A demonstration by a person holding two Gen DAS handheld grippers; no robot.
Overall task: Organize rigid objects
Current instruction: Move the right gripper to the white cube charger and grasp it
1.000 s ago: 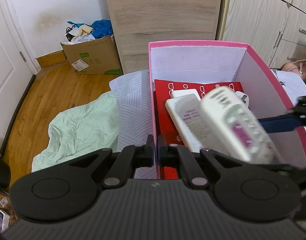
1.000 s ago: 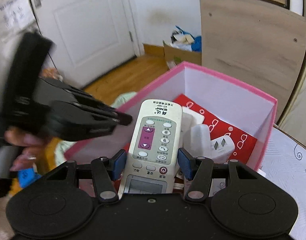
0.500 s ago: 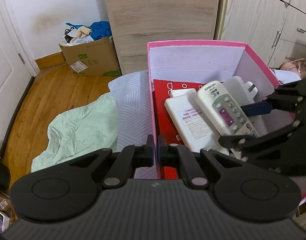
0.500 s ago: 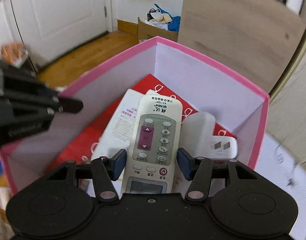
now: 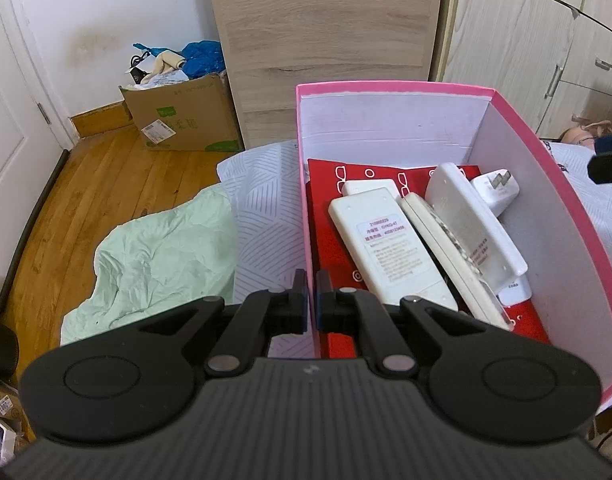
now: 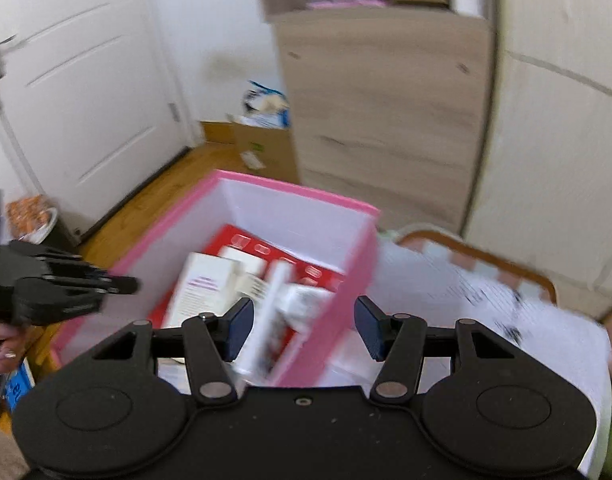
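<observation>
Pink box [image 5: 553, 176] on bed, near wall pinched by closed left tongs [image 5: 310, 294], likely steadying it. White remotes [image 5: 389, 244] lie inside. Right tongs [image 6: 304, 330] wide, empty, above box's right rim.

Matt pink box [image 5: 593, 240] (smooth plastic remotes [image 5: 389, 248])

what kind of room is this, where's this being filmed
Most likely a bedroom in a home: a wooden wardrobe against the wall, patterned bedding under the pink box, and a plank floor with a white door.
</observation>
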